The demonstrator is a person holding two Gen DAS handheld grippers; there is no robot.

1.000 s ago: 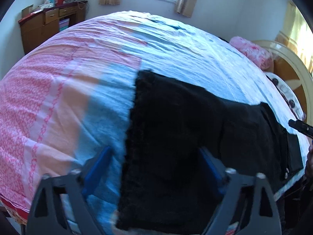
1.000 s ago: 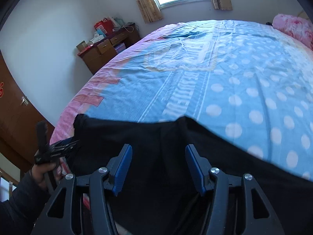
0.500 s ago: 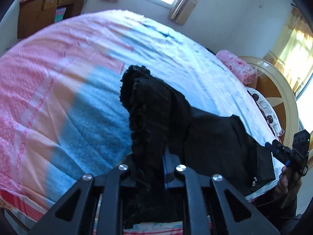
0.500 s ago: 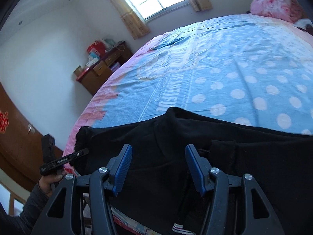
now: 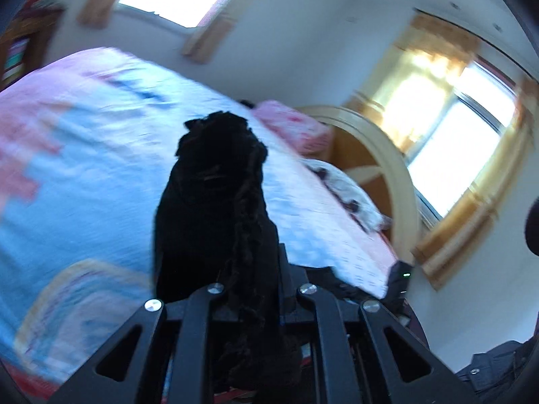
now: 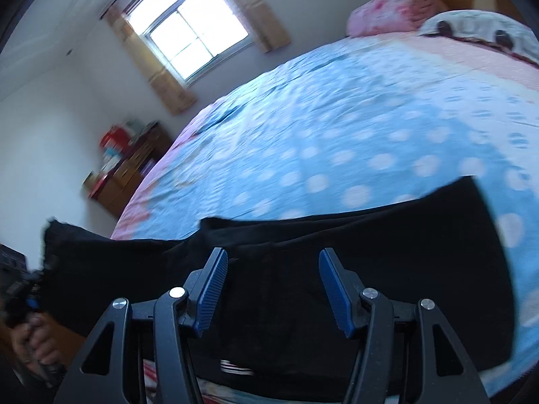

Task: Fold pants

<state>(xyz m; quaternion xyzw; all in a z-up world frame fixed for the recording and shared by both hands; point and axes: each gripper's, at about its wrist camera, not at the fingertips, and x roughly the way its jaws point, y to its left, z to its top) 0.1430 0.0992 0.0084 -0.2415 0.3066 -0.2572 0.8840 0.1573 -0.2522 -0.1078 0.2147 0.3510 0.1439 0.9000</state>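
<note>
Left wrist view: left gripper [image 5: 256, 289] clamped tight on a bunched end of the black pants [image 5: 215, 208], lifted off the bed [image 5: 84, 175]. Right gripper [image 6: 273, 289] half open over the flat part, pinching nothing (pads clear of cloth). Pants' long axis running crosswise along the near bed edge, so probably carrying the left-held end over toward the right.

place: home bedroom | shown by: large bed [image 6: 337, 128] with pillows [image 6: 387, 17], curtained window [image 6: 195, 33], wooden dresser [image 6: 131, 171] at far left
</note>
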